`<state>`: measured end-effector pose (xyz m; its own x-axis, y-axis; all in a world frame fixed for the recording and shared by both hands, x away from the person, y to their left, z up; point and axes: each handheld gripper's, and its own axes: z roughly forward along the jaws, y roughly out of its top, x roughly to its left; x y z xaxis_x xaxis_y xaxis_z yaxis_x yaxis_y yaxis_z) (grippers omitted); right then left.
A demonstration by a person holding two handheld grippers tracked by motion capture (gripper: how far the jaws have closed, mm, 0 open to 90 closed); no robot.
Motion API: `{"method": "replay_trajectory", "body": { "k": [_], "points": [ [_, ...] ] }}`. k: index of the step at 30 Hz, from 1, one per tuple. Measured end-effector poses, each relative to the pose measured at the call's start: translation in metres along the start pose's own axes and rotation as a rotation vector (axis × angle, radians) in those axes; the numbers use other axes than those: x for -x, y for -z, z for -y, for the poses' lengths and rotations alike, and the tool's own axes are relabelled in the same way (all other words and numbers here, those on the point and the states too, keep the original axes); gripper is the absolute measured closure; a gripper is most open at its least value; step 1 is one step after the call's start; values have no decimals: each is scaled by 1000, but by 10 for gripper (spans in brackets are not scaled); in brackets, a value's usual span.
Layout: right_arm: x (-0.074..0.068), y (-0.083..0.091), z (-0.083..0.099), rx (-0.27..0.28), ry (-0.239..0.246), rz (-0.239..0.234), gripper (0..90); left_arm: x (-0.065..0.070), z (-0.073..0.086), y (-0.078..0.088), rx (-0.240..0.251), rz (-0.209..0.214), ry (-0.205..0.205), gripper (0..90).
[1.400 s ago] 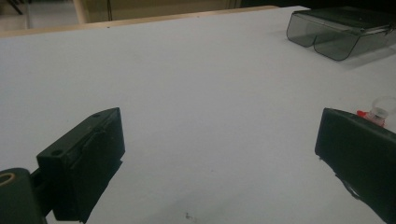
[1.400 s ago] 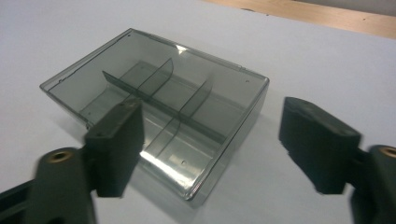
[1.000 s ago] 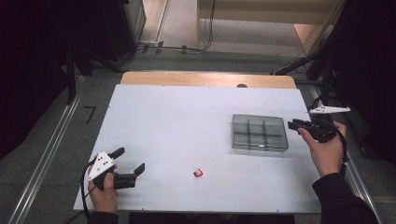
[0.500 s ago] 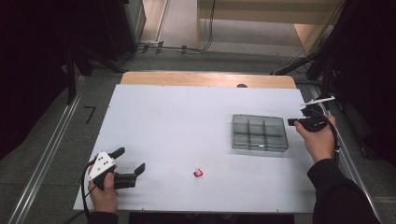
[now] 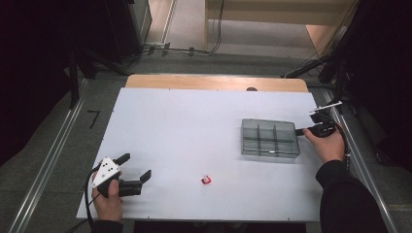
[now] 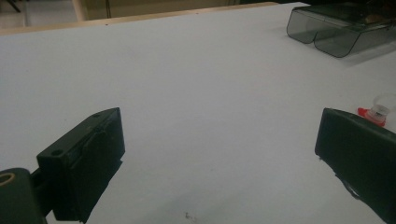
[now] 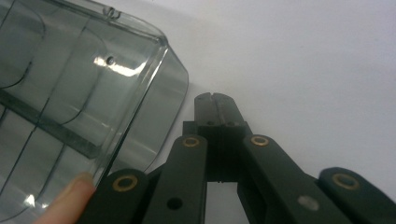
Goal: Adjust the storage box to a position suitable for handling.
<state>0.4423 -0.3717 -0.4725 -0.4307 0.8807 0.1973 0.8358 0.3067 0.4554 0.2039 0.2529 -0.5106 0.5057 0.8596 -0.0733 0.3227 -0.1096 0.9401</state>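
Movement is all on my right side: since a second ago my right gripper [image 5: 302, 131] has slid from off the far right edge down and in toward the clear divided box [image 5: 270, 138], and its jaws have just been closing with nothing between them. Now they sit pressed together, tips right beside the box's right end wall at the right middle of the high view. I read that as a nudge or a hold on the box rather than a pick, since shut jaws cannot take its wall. My left gripper [image 5: 137, 170] sits at the lower left of that frame, as it did before, jaws spread wide and holding nothing. The small red piece [image 5: 207, 180] lies on the white counter [image 5: 184, 126] at lower centre, as it did before, well apart from the box and nearer my left jaws.

Views differ usefully. My right gripper view shows the shut tips [image 7: 215, 99] lying on bare counter just beside the box's rounded corner [image 7: 175, 84], and whether they touch it I cannot tell; a fingertip [image 7: 70, 196] rests at lower left against the box. My left gripper view shows the red piece [image 6: 372, 114] carries a clear ring, peeking over my right-hand jaw, with the box [image 6: 327, 32] at upper right.
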Motion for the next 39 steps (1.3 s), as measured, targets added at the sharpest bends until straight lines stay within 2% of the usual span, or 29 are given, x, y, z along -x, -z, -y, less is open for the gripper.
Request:
{"method": "replay_trajectory", "body": {
  "k": [4,6,7,8,11,15,21,25,29,34,37,39],
  "points": [
    [1,0,-2,14,-55,-43,881,0,0,0,0,-1,1,16],
    [-1,-1,-4,10,-62,-51,881,0,0,0,0,-1,0,16],
    [-7,-4,-8,-19,-36,-22,882,0,0,0,0,0,0,16],
    [-9,-4,-9,-24,-30,-3,882,0,0,0,0,0,1,16],
    [-10,-5,-9,-23,-37,-5,882,0,0,0,1,1,1,16],
    [-12,-5,-9,-25,-19,-11,882,0,0,-1,-2,1,-1,16],
    [-18,-10,-10,-16,-16,-49,881,0,0,-1,-4,-3,-2,16],
    [-28,-16,-13,2,16,-92,881,1,0,-1,-5,-4,-5,16],
    [-33,-19,-14,5,44,-110,882,0,0,-1,-5,-3,-5,16],
    [-38,-22,-14,1,53,-138,881,1,0,-1,-5,-4,-4,16],
    [-47,-25,-13,-9,98,-140,881,1,0,-1,-6,-1,-6,16],
    [-52,-26,-10,-1,108,-158,881,1,0,-1,-7,-1,-7,16]
  ]
}}
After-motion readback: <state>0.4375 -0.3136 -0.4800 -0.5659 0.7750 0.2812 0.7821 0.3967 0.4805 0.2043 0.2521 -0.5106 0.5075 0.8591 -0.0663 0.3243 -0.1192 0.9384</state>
